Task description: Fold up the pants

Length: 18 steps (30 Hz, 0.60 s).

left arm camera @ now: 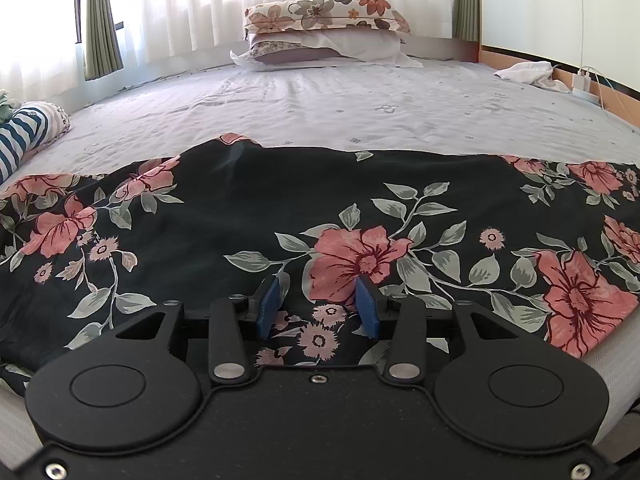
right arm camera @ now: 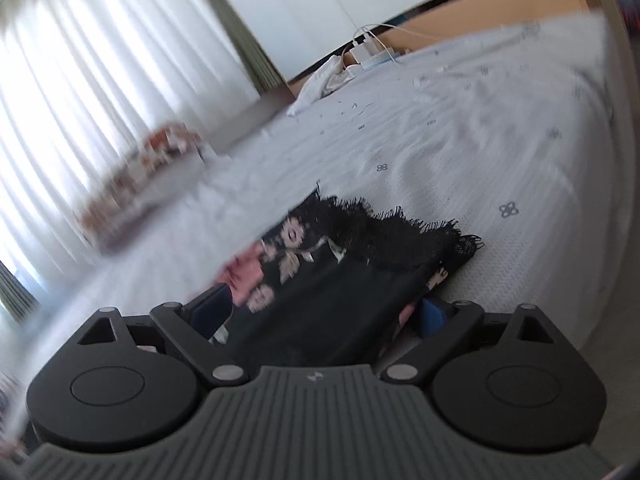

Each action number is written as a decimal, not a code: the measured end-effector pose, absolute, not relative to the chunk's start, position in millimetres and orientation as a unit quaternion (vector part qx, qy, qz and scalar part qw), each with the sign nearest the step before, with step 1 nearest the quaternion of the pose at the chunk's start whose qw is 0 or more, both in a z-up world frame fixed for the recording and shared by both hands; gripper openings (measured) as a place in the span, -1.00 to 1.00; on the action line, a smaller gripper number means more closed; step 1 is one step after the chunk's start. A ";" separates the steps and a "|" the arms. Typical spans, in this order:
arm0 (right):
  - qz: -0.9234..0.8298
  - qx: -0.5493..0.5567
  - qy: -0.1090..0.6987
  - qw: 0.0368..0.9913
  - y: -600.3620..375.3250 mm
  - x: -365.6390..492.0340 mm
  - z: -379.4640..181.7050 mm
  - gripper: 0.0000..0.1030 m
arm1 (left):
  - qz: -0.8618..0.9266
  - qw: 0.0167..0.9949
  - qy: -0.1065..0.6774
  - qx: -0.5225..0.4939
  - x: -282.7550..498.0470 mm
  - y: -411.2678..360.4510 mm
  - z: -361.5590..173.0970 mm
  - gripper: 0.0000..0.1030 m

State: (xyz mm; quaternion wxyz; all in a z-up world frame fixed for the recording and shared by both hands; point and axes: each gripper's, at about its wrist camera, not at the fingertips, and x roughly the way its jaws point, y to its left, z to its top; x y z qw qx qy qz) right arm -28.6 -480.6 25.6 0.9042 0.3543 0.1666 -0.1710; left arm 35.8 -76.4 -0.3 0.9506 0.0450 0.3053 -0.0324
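The pants are black with pink flowers and grey leaves, spread across the near edge of the bed. My left gripper hovers just over the fabric with its blue pads apart, holding nothing. In the blurred right wrist view, a pant leg end with a black lace hem lies between the wide-open fingers of my right gripper. The blue pads stand on either side of the cloth, not pressed on it.
The bed has a pale lilac sheet. Stacked floral pillows sit at the head by the curtains. A striped garment lies at the left edge. A white cloth and a charger with cables are at the right.
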 end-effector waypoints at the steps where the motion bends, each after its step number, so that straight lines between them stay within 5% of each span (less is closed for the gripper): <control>1: -0.162 0.374 0.156 0.900 -487.0 -30.5 23.8 0.90 | -0.031 0.951 0.305 0.045 35.4 -77.3 -0.8 -0.19; 13: -0.168 0.274 0.219 0.921 -486.2 20.8 27.1 0.92 | -0.030 0.946 0.322 -0.009 29.8 -50.8 19.5 -0.16; 16: -0.162 0.271 0.225 0.922 -491.1 26.3 26.3 0.87 | -0.015 0.949 0.316 0.004 27.7 -37.8 22.7 0.20; 18: -0.175 0.262 0.234 0.920 -489.4 27.9 28.5 0.66 | -0.008 0.949 0.313 0.021 28.9 -31.4 23.3 0.40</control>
